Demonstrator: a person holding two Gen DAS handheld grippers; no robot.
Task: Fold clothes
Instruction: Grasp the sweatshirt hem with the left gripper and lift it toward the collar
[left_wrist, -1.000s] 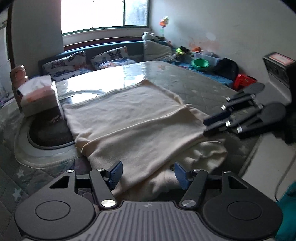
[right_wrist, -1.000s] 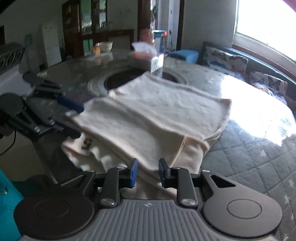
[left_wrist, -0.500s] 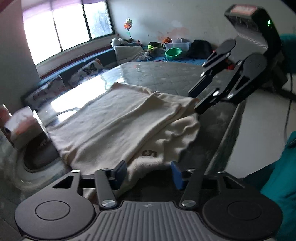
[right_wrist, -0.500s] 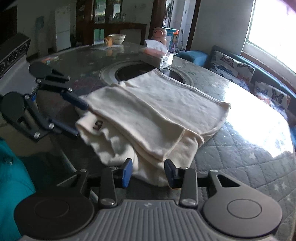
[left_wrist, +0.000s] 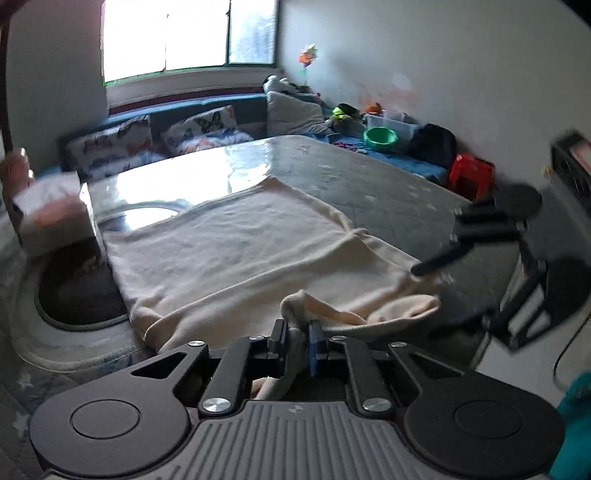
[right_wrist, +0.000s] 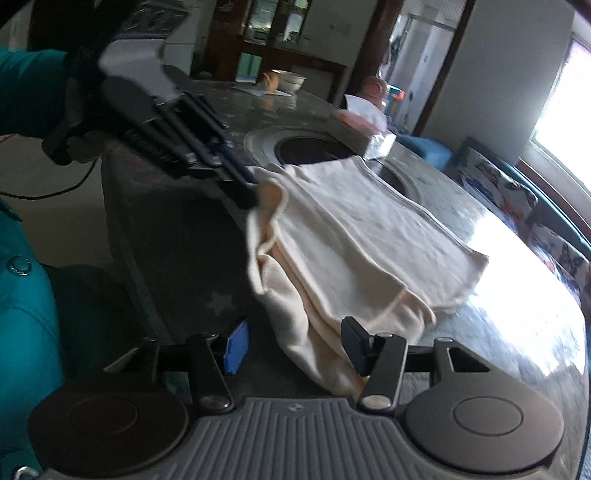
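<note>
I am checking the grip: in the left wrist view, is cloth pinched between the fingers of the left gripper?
Yes, the left gripper is shut on a raised fold of the cream cloth, which bunches up between its fingers.

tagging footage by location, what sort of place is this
Most likely a lived-in home, a dining or living room: a cushioned window bench, a big round table with a tissue box, a dish cabinet.

Garment (left_wrist: 240, 258) spread on table (left_wrist: 388, 199) ahead of left gripper (left_wrist: 296, 345), tissue box (left_wrist: 55, 218) beyond it to the left, right gripper (left_wrist: 461, 288) to the right
</note>
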